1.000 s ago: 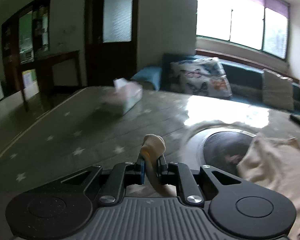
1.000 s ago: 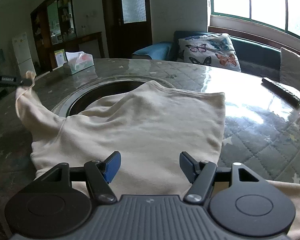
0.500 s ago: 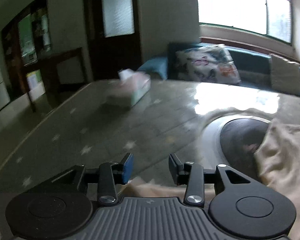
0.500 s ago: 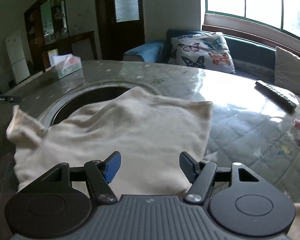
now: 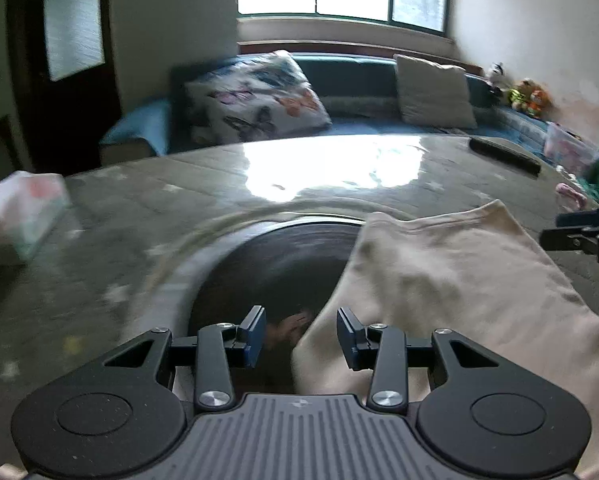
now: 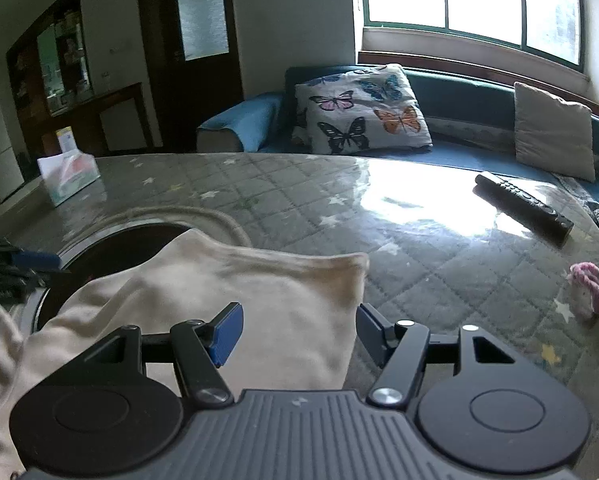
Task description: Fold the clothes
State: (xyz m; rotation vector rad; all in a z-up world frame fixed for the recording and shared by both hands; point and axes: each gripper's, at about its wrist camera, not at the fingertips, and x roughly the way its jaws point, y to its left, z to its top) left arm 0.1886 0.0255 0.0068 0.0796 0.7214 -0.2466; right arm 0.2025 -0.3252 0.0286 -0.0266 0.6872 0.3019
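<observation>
A cream garment (image 5: 459, 280) lies crumpled on the round table, partly over the dark round inset (image 5: 279, 264). My left gripper (image 5: 301, 336) is open just above the garment's left edge; a fold of cloth lies under its right finger and nothing is pinched. In the right wrist view the garment (image 6: 259, 300) spreads below my right gripper (image 6: 299, 332), which is open over its far right corner without pressing it. The left gripper's fingers (image 6: 19, 264) show at that view's left edge. The right gripper's fingers (image 5: 579, 232) show at the left view's right edge.
The table (image 6: 419, 260) has a grey quilted star cover under a glossy sheet. A tissue box (image 6: 69, 176) stands at the far left, a black remote (image 6: 523, 208) at the far right, a pink scrunchie (image 6: 589, 288) near the right edge. A sofa with a butterfly pillow (image 6: 363, 108) stands behind.
My left gripper let go of the cream sleeve tip, opened, and swung right over the inset to the garment's edge. The sleeve dropped. My right gripper shifted toward the garment's far right corner.
</observation>
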